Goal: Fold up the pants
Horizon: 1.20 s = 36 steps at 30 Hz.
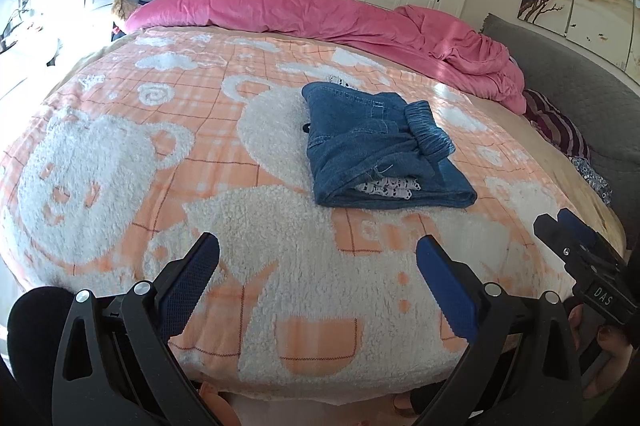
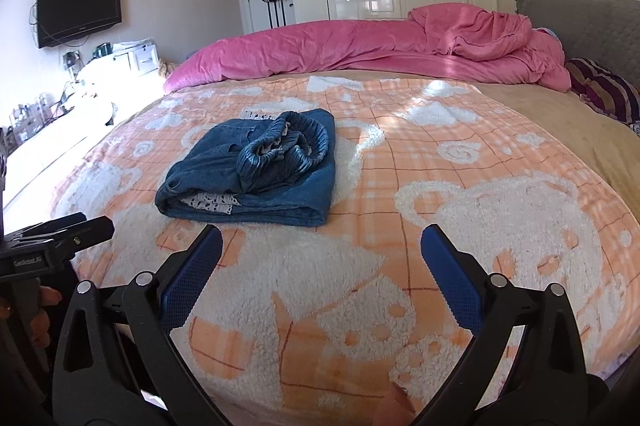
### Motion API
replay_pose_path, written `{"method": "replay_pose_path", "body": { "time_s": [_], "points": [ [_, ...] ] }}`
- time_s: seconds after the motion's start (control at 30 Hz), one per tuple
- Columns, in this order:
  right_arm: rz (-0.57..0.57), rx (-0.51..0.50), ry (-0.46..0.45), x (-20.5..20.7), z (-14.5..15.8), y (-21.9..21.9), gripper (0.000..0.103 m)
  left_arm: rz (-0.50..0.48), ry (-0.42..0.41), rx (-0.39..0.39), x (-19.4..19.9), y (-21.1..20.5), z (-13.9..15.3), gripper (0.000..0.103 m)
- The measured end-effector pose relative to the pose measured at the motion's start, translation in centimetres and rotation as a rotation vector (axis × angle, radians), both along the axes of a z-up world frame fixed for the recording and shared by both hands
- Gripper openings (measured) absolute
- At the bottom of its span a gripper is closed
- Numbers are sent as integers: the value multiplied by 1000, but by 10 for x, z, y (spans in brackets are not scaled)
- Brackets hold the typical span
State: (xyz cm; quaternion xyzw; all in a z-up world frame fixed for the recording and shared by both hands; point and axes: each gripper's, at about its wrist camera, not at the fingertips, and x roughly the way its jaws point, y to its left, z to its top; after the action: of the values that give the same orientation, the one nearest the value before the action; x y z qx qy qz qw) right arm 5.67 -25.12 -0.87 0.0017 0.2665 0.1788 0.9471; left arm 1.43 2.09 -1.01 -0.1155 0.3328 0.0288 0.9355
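On the bed's fleecy peach blanket (image 1: 120, 153) the folded denim pants (image 1: 380, 153) lie mid-bed, both the left tool (image 1: 318, 266) and right tool (image 2: 322, 258) wide open and empty, though the bunched waistband may spring loose.

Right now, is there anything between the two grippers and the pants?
Nothing visible. Only bare blanket lies between the open left gripper and the folded pants, and likewise between the open right gripper and the pants.
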Motion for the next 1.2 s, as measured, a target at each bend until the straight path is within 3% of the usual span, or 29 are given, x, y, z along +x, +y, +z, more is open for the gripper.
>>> {"method": "replay_pose_path", "body": {
  "time_s": [1.2],
  "points": [
    [8, -28, 27, 3, -11, 4, 94, 0, 59, 40, 10, -5, -11, 98]
  ]
}}
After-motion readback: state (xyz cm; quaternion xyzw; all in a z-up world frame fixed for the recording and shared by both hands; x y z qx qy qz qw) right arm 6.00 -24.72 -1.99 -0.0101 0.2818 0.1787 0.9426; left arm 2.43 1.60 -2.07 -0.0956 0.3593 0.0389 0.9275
